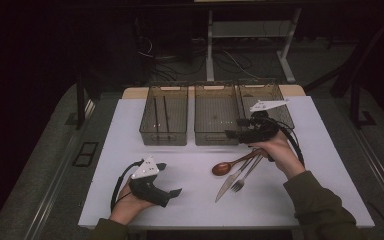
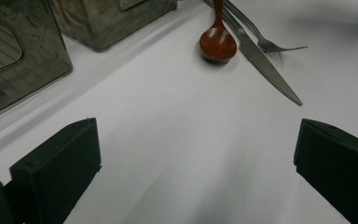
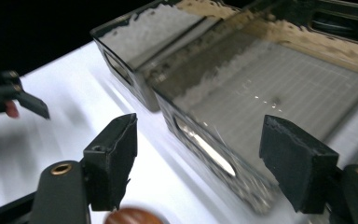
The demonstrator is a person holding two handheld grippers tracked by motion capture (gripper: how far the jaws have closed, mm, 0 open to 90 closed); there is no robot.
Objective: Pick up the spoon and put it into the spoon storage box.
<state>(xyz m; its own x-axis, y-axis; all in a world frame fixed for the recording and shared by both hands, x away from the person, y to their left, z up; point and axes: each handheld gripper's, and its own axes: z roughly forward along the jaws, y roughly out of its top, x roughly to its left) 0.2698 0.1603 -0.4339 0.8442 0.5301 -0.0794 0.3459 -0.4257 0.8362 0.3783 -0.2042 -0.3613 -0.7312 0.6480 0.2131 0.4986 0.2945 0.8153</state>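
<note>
**A:** So from the high view, the left gripper (image 1: 172,192) was just parked on the white table (image 1: 190,200) near the front edge, jaws apart, nothing in them. The right gripper (image 1: 231,134) hovered at the front wall of the middle basket (image 1: 215,122), also empty. The wooden spoon (image 1: 223,168), knife (image 1: 228,184) and fork (image 1: 241,183) lay bunched together just under that hand.

**B:** And the other baskets?

**A:** Left basket (image 1: 163,120) had two dark sticks in it; right basket (image 1: 275,102) sat partly behind the gripper, couldn't see inside.

**B:** Left gripper view?

**A:** The jaws were spread wide over bare table, released. Spoon (image 2: 218,43) bowl faced the camera, knife (image 2: 265,65) beside it, fork (image 2: 270,44) behind the knife. All well ahead of the jaws.

**B:** Right gripper view?

**A:** Those jaws were open too, gripping nothing, with the middle basket (image 3: 270,93) straight ahead and the spoon's (image 3: 133,217) rim peeking in at the bottom edge. The left gripper (image 3: 16,95) showed far off at the left.
</note>
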